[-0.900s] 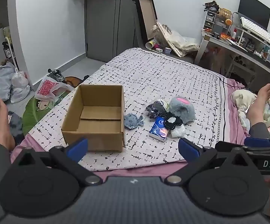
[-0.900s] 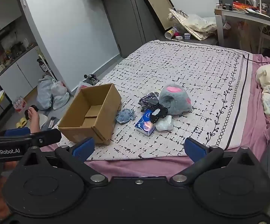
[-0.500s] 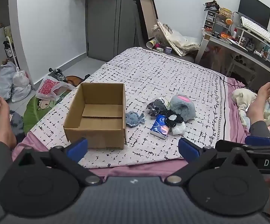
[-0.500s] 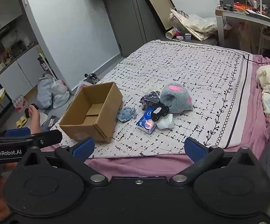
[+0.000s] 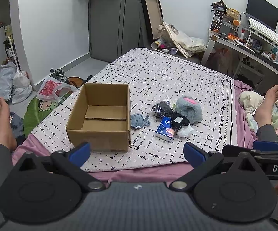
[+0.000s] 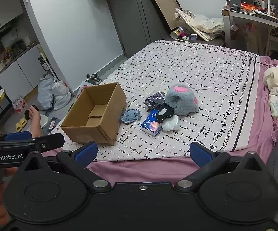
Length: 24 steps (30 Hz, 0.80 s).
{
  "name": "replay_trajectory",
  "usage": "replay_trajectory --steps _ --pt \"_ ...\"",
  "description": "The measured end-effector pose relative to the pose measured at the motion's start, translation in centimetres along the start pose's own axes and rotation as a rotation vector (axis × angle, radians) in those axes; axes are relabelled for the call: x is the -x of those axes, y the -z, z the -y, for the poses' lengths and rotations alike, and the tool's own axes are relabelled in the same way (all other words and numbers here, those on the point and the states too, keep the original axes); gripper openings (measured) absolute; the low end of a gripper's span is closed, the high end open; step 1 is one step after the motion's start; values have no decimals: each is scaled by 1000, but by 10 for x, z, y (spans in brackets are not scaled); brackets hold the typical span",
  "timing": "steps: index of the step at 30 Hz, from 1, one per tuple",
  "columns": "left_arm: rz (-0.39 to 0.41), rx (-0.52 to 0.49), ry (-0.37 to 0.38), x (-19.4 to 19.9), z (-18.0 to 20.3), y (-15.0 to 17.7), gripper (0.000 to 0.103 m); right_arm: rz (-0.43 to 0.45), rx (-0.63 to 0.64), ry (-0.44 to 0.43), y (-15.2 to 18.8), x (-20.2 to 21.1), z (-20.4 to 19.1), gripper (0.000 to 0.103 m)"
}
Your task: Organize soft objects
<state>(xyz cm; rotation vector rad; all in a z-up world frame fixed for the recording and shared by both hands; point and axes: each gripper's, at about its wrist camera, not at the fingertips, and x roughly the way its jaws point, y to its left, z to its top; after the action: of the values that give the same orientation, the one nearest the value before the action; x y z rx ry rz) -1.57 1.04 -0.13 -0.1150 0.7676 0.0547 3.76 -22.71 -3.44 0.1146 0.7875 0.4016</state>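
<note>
An empty open cardboard box point(image 5: 102, 115) point(image 6: 94, 113) stands on the bed's patterned blanket point(image 5: 167, 73). To its right lies a cluster of soft things: a small blue-grey plush point(image 5: 139, 120) point(image 6: 130, 115), a grey and pink plush paw point(image 5: 189, 108) point(image 6: 182, 100), a dark bundle point(image 5: 161, 108), a black pouch point(image 5: 179, 120), a blue tissue pack point(image 5: 166, 130) point(image 6: 151, 124) and a white wad point(image 5: 185, 131) point(image 6: 170, 124). My left gripper point(image 5: 137, 151) and right gripper point(image 6: 142, 152) are both open and empty, held at the bed's near edge, short of everything.
Plastic bags point(image 5: 13, 84) and a pink-printed bag point(image 5: 52, 87) lie on the floor to the left. A cluttered desk point(image 5: 254, 44) stands at the right. The person's bare feet point(image 5: 2, 119) point(image 5: 268, 104) flank the bed. A cream bundle point(image 6: 275, 80) lies at the bed's right side.
Both grippers have moved slightly forward and tilted a little; the box and soft things sit a bit nearer the middle of each view. Nothing on the bed has moved.
</note>
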Motion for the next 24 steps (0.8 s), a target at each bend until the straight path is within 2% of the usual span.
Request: replay_trajectory --steps 24 --pt "2 7 -4 3 3 -1 102 10 6 -9 -4 2 -2 103"
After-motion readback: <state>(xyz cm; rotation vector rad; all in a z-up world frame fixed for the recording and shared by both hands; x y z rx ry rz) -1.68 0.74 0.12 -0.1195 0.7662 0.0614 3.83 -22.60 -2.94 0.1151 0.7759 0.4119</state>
